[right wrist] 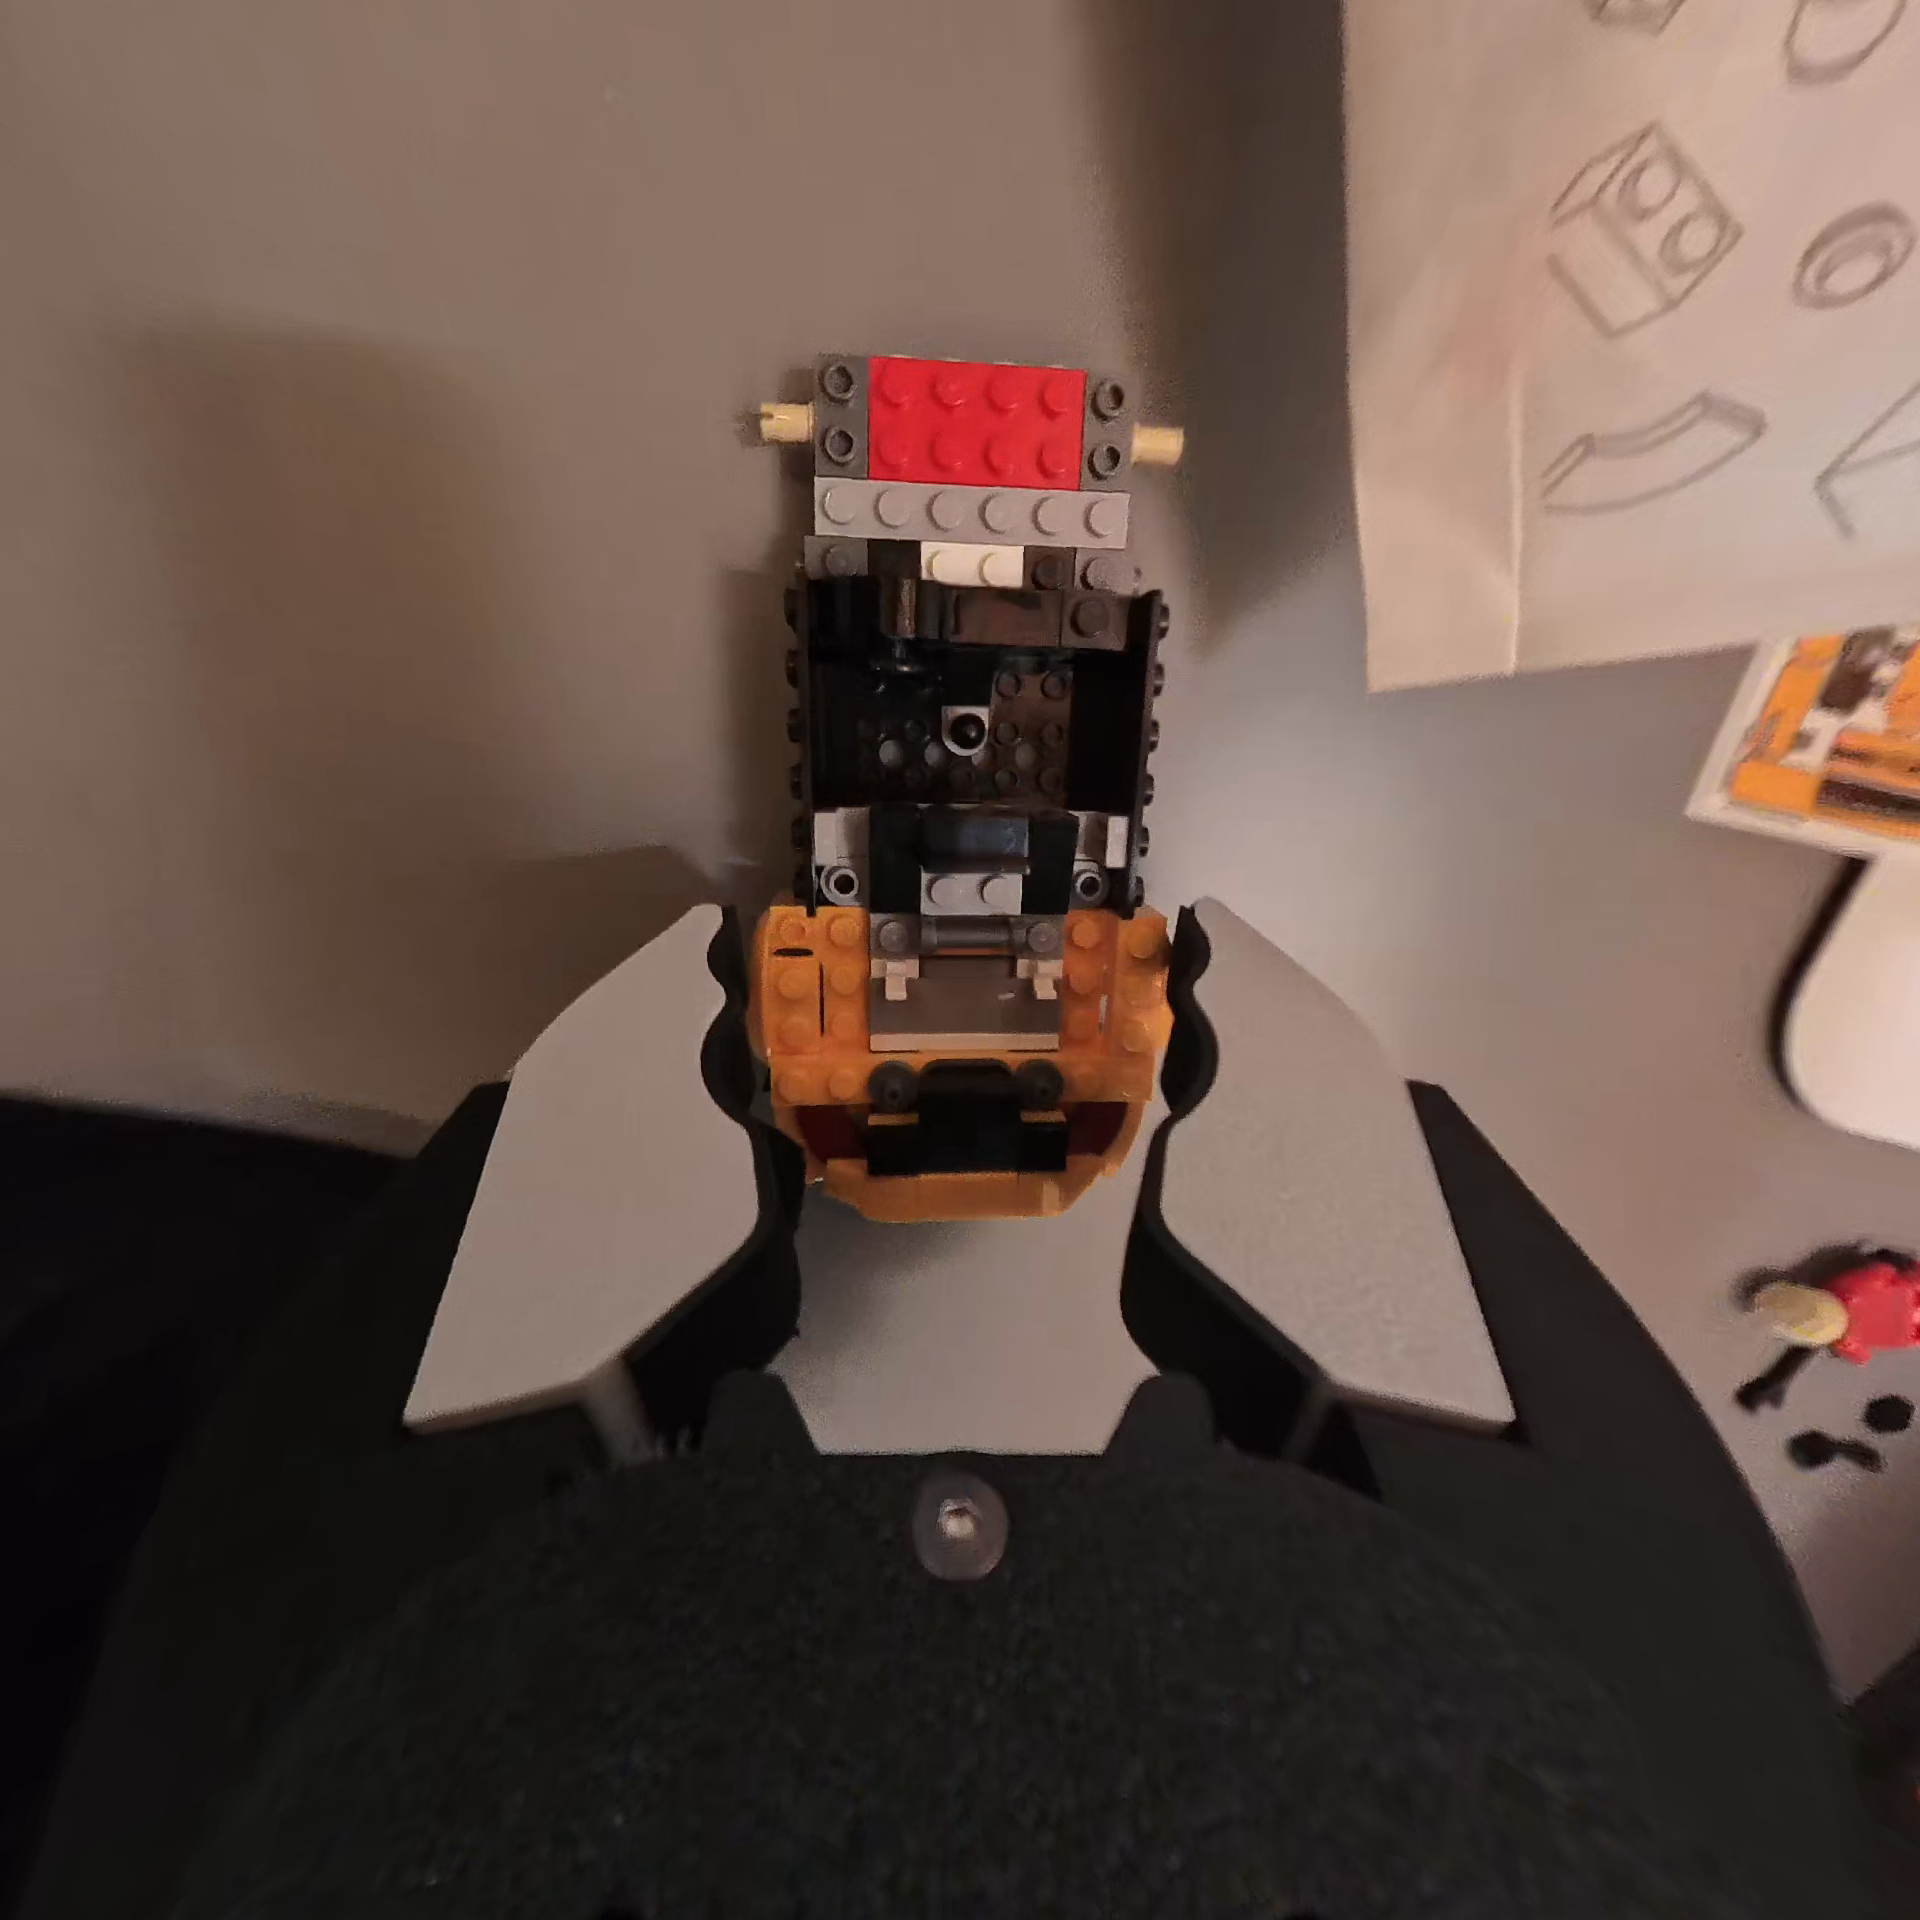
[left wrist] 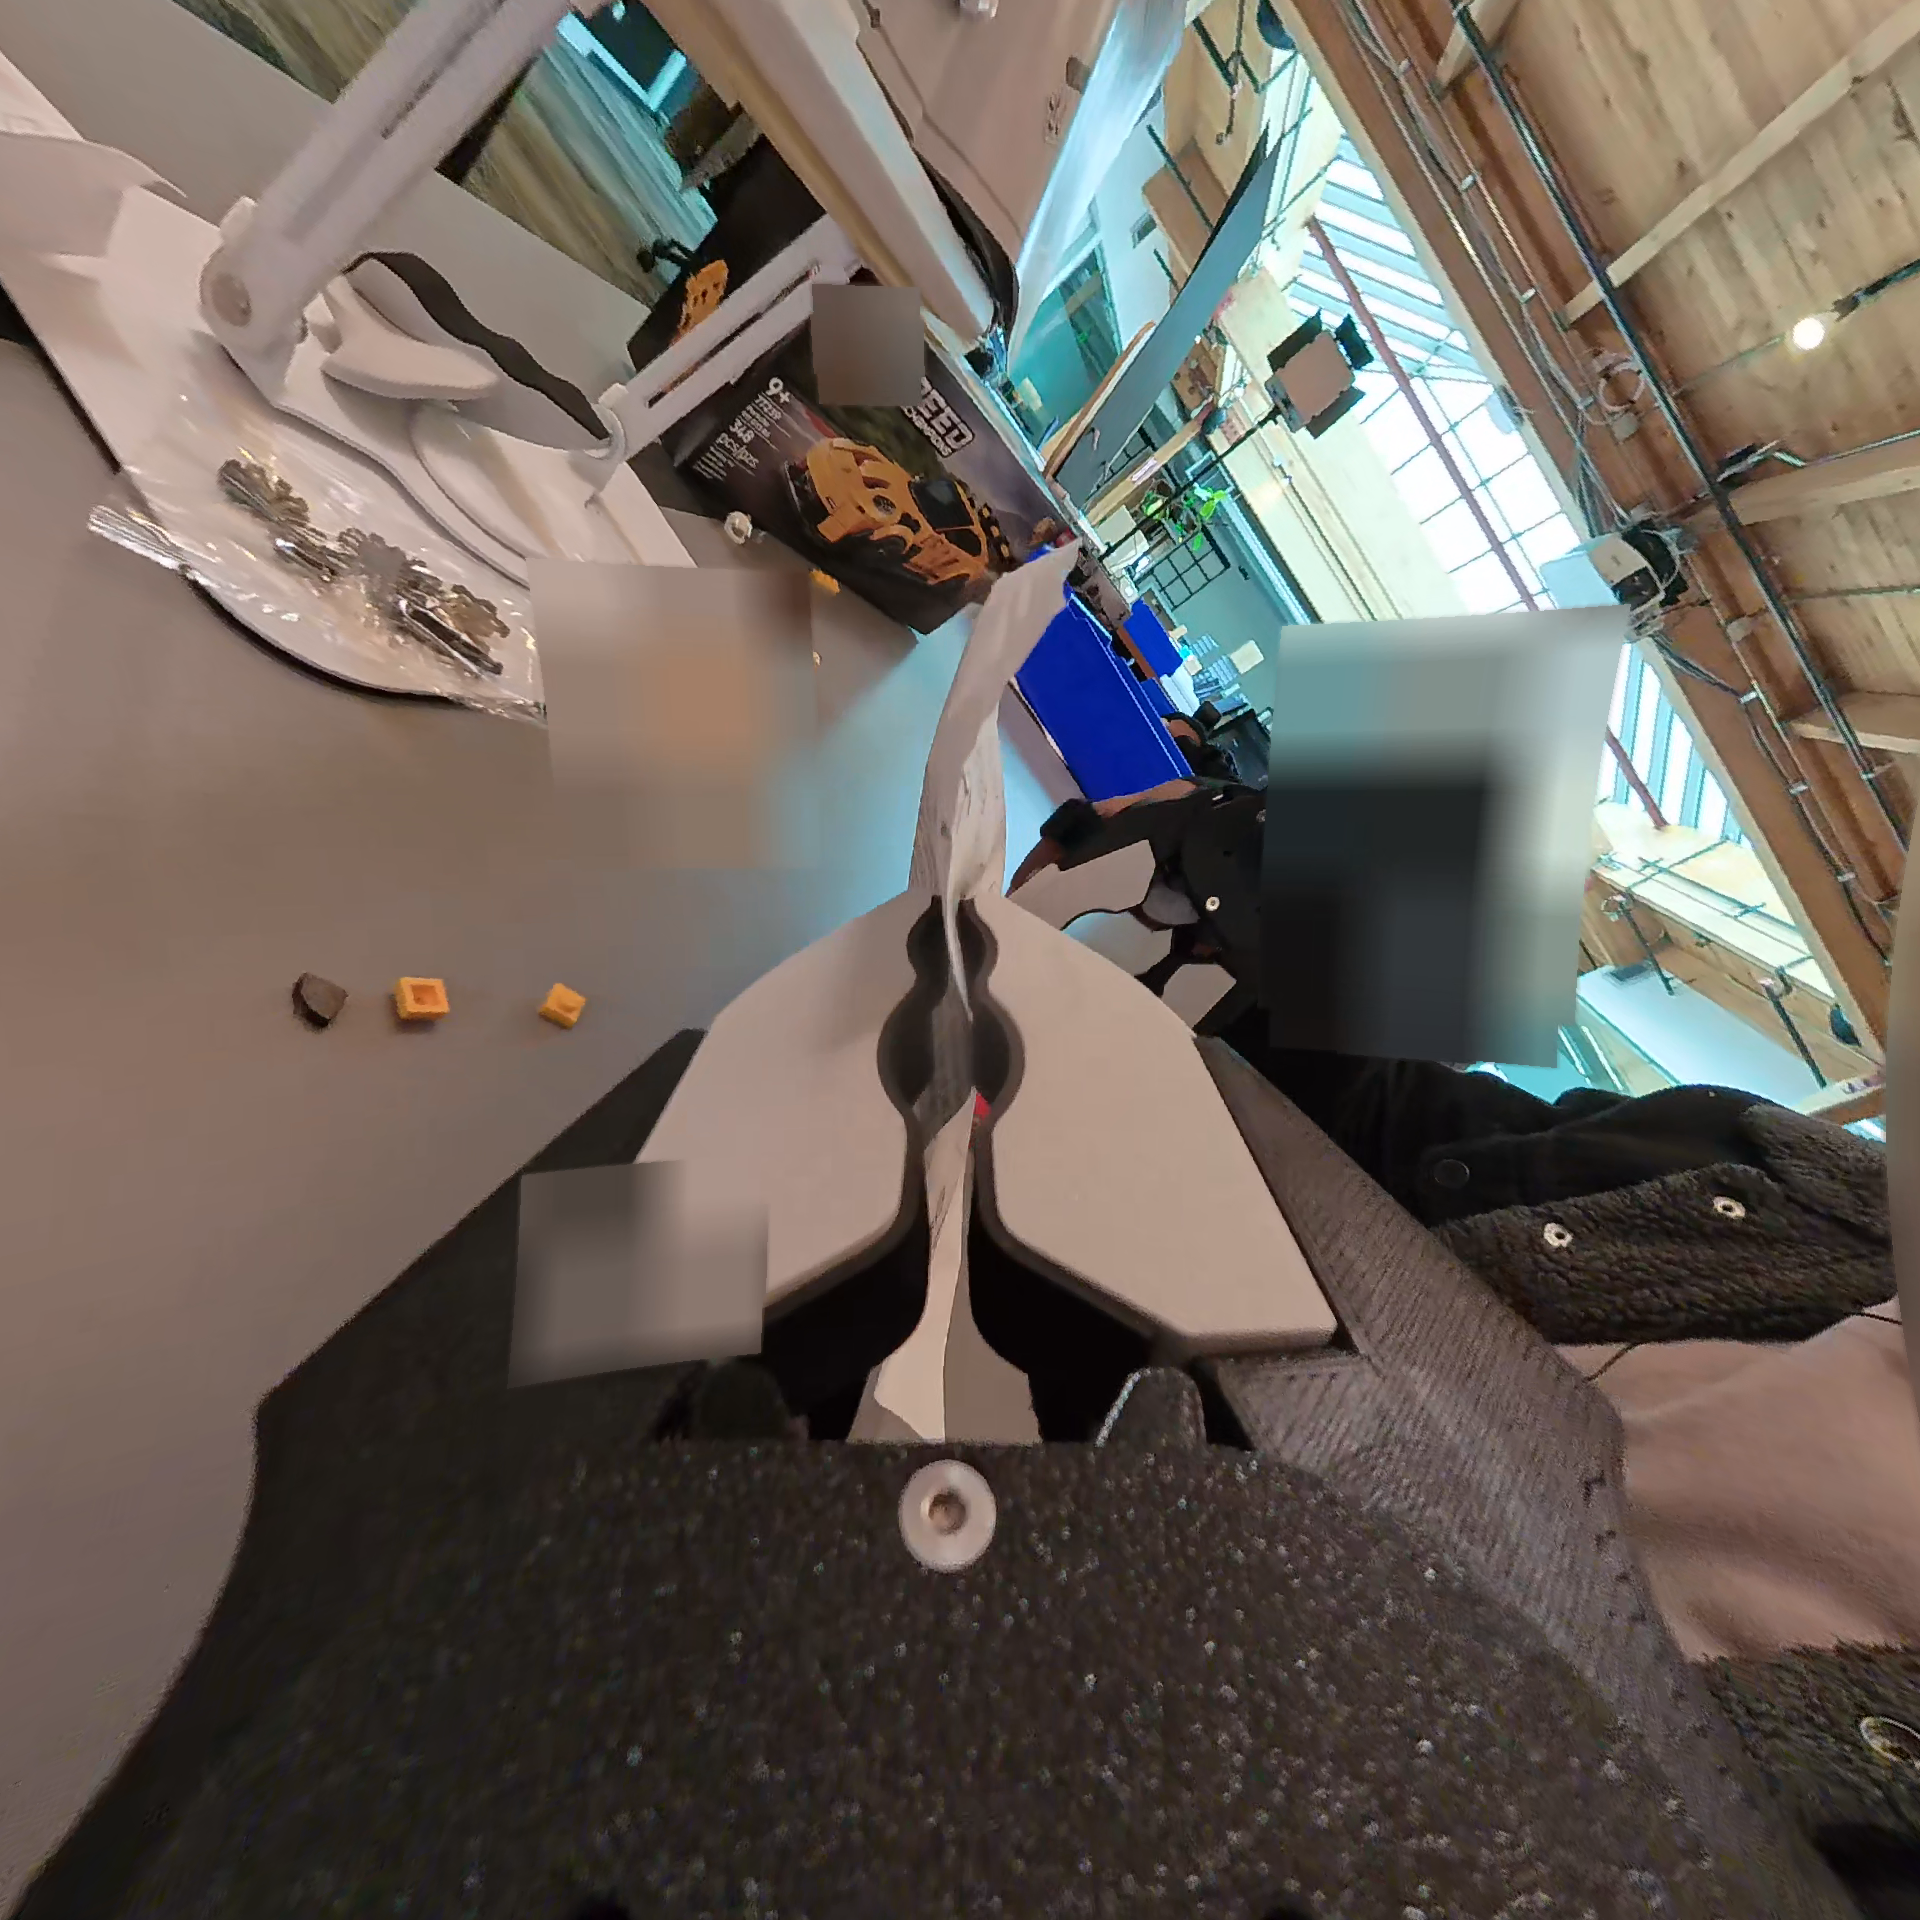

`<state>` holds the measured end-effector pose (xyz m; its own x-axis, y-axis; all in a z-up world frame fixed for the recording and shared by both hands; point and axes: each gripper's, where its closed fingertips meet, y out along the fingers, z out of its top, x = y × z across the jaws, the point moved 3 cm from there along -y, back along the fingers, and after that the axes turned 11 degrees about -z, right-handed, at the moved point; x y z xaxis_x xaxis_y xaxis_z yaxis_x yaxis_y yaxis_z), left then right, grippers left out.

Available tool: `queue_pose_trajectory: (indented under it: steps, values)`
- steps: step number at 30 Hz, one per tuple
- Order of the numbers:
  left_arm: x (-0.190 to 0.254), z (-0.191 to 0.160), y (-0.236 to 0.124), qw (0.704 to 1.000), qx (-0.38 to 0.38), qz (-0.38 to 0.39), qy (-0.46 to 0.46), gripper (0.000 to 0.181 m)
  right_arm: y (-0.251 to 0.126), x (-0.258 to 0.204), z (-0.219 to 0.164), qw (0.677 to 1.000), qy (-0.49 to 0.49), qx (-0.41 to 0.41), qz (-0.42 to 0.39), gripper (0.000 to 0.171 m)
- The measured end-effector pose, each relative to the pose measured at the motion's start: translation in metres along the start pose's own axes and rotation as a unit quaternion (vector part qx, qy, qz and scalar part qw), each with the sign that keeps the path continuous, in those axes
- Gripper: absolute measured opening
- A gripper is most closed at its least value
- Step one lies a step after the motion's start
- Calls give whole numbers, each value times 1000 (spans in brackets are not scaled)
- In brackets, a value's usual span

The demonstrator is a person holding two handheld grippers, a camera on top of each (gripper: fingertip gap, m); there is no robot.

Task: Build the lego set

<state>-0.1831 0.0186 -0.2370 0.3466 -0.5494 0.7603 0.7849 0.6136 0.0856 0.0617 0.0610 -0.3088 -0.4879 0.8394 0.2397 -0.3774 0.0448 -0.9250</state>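
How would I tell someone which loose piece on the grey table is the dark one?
Find the grey table in the left wrist view, left of the hand-held gripper. Three small pieces lie there in a row. The dark piece is at the left end, blackish, while its two neighbours are yellow.

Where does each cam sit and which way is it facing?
Left wrist view: on the left gripper, tilted sideways across the grey table toward the room; fingers clamp a white paper bag; dark fleece sleeve shows.
Right wrist view: on the right gripper, looking down; fingers flank the yellow end of the half-built lego car.
Shared: the table, probably the paper bag.
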Motion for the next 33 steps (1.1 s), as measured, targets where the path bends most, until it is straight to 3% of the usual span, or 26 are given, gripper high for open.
queue_pose_trajectory:
  steps: [7, 12, 14, 20, 25, 33]
  values:
    - [-4, -13, 13, 999, -42, 12, 16, 1, -19, -9, -8, 999, 30, 33, 0, 82]
    - [7, -18, 23, 993, -87, 26, 73, 1, -78, 22, 42, 978, 42, 193, -69, 72]
    - [15, -20, 27, 988, -109, 32, 108, 2, -89, 37, 64, 969, 28, 221, -108, 66]
    - [43, -23, 38, 966, -153, 54, 203, 1, -102, 73, 132, 960, -35, 217, -174, 50]
    - [56, -26, 43, 949, -175, 71, 251, 1, -98, 82, 178, 961, -67, 210, -166, 36]
    - [72, -21, 38, 928, -179, 97, 312, 3, -101, 76, 205, 958, -100, 216, -157, 0]
